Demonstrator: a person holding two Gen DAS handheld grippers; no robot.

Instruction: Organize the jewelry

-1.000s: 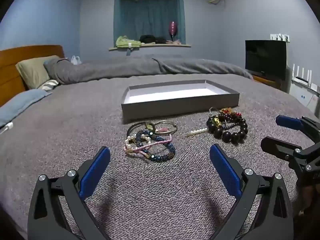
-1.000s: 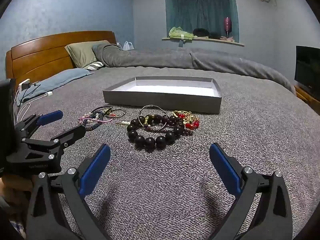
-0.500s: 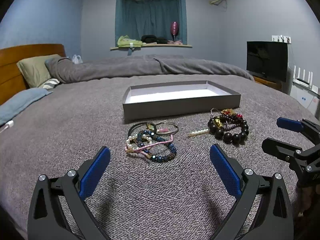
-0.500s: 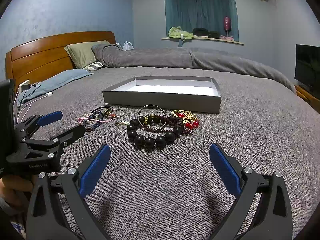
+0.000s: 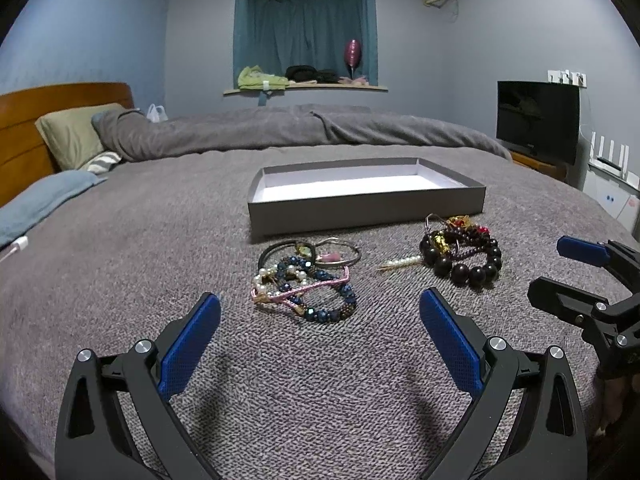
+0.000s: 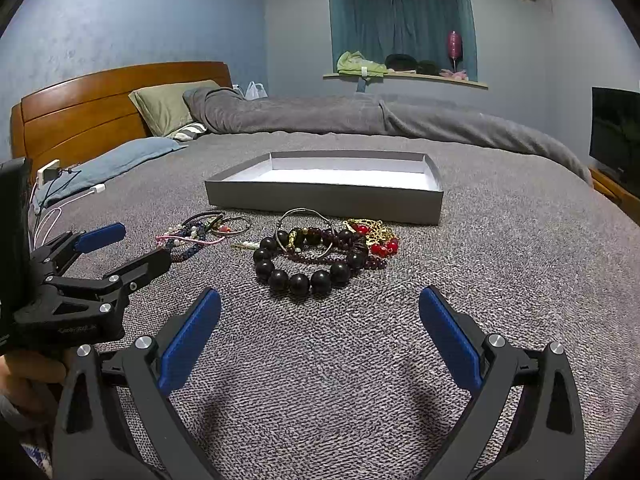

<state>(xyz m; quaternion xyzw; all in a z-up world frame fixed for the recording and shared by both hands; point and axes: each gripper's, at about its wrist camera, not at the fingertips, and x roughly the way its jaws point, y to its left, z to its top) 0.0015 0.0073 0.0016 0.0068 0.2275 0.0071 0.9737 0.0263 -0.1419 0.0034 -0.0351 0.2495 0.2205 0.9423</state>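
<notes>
While we hold the left gripper (image 5: pixel 320 312) wide and empty above the grey bedspread (image 5: pixel 120 248), its view shows the blue-and-pink bracelet cluster (image 5: pixel 306 280) just ahead, the black bead bracelet (image 5: pixel 464 258) to the right, and the shallow grey box (image 5: pixel 366 200) behind both. From our right gripper (image 6: pixel 320 308), likewise spread wide, the black beads (image 6: pixel 304 270) lie nearest, touching the red-and-gold chain (image 6: pixel 376 236).

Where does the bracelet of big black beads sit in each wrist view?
Left wrist view: the black bead bracelet lies right of centre, on the bedspread ahead of the right tool.
Right wrist view: the bracelet lies near the centre, straight ahead between the fingers.
Shared landmark: the grey tray just behind it.
</notes>
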